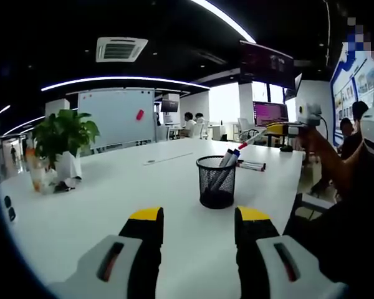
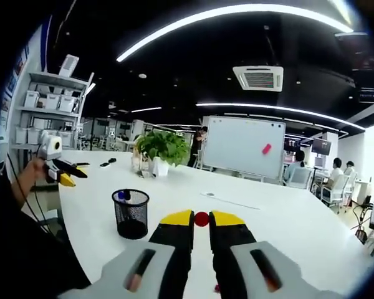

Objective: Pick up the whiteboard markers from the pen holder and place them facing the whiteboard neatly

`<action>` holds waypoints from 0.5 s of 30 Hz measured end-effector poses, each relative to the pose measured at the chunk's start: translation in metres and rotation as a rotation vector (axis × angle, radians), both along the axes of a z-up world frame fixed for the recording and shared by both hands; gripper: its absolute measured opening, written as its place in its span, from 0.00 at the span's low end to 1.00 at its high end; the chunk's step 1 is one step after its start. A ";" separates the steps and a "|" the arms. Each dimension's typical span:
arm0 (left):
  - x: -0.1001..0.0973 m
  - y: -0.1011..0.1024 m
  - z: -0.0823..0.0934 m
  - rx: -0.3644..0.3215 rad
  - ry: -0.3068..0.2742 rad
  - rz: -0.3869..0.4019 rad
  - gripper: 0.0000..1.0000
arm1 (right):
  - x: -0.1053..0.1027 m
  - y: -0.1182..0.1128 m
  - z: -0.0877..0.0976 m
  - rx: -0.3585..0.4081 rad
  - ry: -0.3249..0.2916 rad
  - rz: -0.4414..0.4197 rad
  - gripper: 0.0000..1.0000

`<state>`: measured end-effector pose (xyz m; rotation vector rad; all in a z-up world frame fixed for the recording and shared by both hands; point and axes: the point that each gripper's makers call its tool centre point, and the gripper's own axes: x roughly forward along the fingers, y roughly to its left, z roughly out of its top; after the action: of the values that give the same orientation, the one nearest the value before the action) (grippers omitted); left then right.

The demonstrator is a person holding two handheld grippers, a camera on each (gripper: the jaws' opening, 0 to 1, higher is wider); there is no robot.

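White table w/ whiteboard beyond it; black mesh pen holder stands mid-table, markers inside, two more markers lying behind. Left gripper jaws apart, nothing held. Right gripper clenched on red-tipped marker.
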<state>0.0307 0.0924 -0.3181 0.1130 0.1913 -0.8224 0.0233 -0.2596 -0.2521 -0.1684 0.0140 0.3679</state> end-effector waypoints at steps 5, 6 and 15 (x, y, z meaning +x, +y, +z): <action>0.000 -0.001 0.000 -0.001 0.000 -0.003 0.47 | -0.001 -0.005 -0.001 0.001 0.002 -0.013 0.13; 0.000 -0.001 0.000 -0.001 0.000 -0.003 0.47 | -0.002 -0.007 -0.002 0.002 0.002 -0.016 0.13; 0.000 -0.001 0.000 0.000 0.001 -0.001 0.47 | -0.004 -0.021 0.000 0.006 -0.004 -0.049 0.13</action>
<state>0.0308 0.0916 -0.3184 0.1124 0.1926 -0.8235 0.0191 -0.2808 -0.2521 -0.1625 0.0125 0.3189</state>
